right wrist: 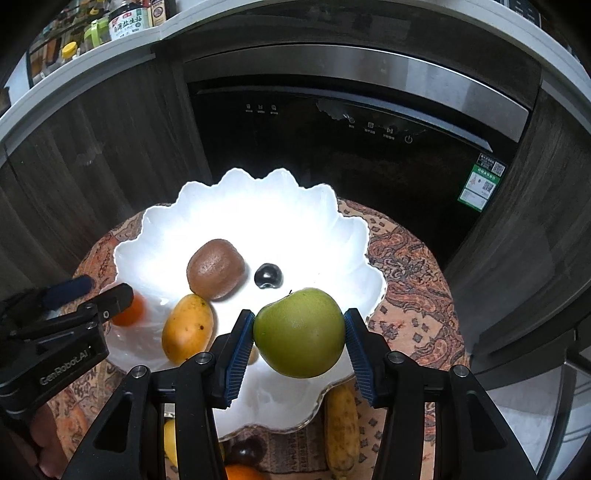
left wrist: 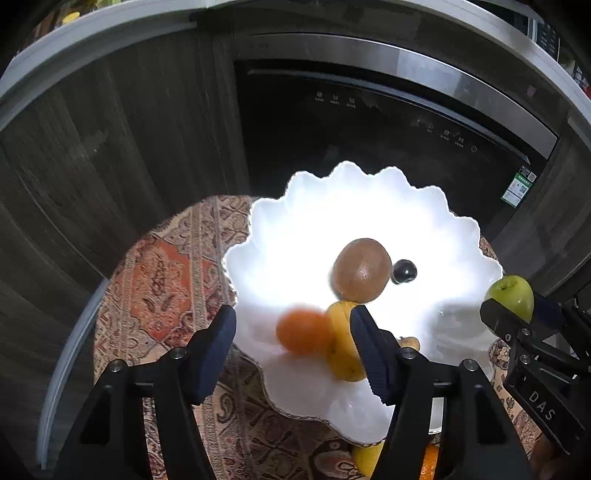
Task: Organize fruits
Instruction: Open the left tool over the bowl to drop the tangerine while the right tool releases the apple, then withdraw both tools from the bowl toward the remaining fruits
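A white scalloped bowl [left wrist: 332, 206] [right wrist: 258, 206] stands on a patterned cloth. In it lie a brown kiwi [left wrist: 361, 269] [right wrist: 216, 268], a dark plum [left wrist: 404, 271] [right wrist: 268, 276] and a yellow mango [left wrist: 341, 341] [right wrist: 187, 328]. A motion-blurred orange [left wrist: 304, 332] [right wrist: 127, 312] sits free between the open fingers of my left gripper [left wrist: 293, 349] [right wrist: 92, 290] over the bowl's left side. My right gripper [right wrist: 299, 343] [left wrist: 517, 310] is shut on a green apple [right wrist: 300, 332] [left wrist: 511, 297], held above the bowl's near right rim.
On the cloth in front of the bowl lie a yellow spotted fruit [right wrist: 341, 432], a dark plum [right wrist: 246, 450], an orange [right wrist: 242, 472] and a yellow fruit [left wrist: 367, 459]. A black dishwasher front [right wrist: 332, 147] and dark wood cabinets stand behind. Bottles [right wrist: 125, 22] sit on the counter.
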Demonstrator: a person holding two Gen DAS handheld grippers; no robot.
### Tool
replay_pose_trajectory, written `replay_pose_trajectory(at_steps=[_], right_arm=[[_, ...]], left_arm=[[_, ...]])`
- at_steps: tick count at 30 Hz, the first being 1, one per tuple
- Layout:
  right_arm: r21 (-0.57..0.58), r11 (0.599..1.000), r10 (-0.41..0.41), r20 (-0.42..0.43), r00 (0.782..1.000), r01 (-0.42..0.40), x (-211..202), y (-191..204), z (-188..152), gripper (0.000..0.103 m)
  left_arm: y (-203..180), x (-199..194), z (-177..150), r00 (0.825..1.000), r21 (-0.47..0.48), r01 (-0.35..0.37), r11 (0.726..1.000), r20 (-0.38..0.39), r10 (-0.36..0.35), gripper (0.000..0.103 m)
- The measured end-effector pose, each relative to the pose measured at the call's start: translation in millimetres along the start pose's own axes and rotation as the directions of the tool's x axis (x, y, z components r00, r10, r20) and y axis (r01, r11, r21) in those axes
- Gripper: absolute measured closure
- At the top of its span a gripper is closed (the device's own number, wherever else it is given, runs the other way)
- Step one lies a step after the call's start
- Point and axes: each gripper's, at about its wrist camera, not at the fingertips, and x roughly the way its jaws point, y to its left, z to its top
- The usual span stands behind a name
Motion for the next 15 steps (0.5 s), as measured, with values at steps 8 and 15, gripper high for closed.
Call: replay_pose_trajectory(at_steps=[8, 15], right_arm=[[0.024, 0.999, -0.042, 0.072, 0.997, 0.041, -23.8, -5.2, 0.0, 0.028], [0.024, 0.998, -0.057, 0.131, 0.99, 0.054, -56.1, -6.7, 0.8, 0.028]], left_arm=[[0.3, -20.3, -1.7, 0.999, -0.004, -0.016, 1.0, 0.03, 0.016, 0.02], [-1.9, -50.8, -7.0, 0.998, -0.007, -0.018, 1.0, 0.063, 0.018, 0.016]])
